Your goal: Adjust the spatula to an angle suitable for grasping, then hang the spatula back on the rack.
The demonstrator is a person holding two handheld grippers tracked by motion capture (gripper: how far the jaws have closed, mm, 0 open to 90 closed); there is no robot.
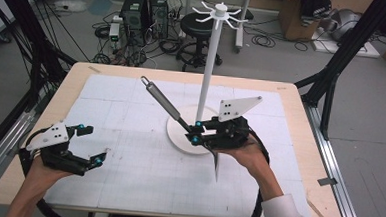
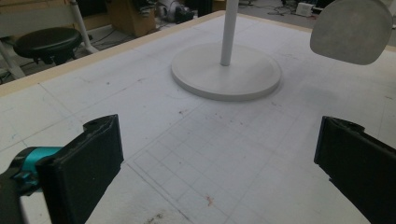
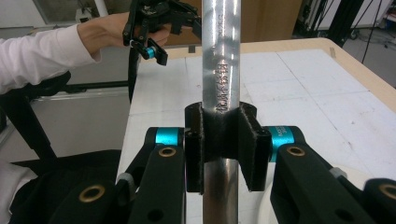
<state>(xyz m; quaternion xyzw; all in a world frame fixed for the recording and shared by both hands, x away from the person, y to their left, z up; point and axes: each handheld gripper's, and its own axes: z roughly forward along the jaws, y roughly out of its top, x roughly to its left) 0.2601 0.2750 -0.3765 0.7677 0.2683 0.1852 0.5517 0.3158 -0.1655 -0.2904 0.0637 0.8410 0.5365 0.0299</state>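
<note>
Two grippers are working for us: at the left, our left gripper (image 1: pixel 93 144) is idling wide apart over the white mat, while our right gripper (image 1: pixel 196 131) is clamping the long silver metal-handled utensil (image 1: pixel 162 100), its axis slanting up-left, beside the white hook-topped stand (image 1: pixel 209 59).

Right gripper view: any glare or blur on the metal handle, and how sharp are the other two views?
Right gripper view: bright glare streaks run down the metal handle, yet its engraving stays readable; the right tool clamping it is sharp. Left gripper view: the near pads look soft, the white stand base clearer. High view: evenly lit, somewhat low in detail.
</note>
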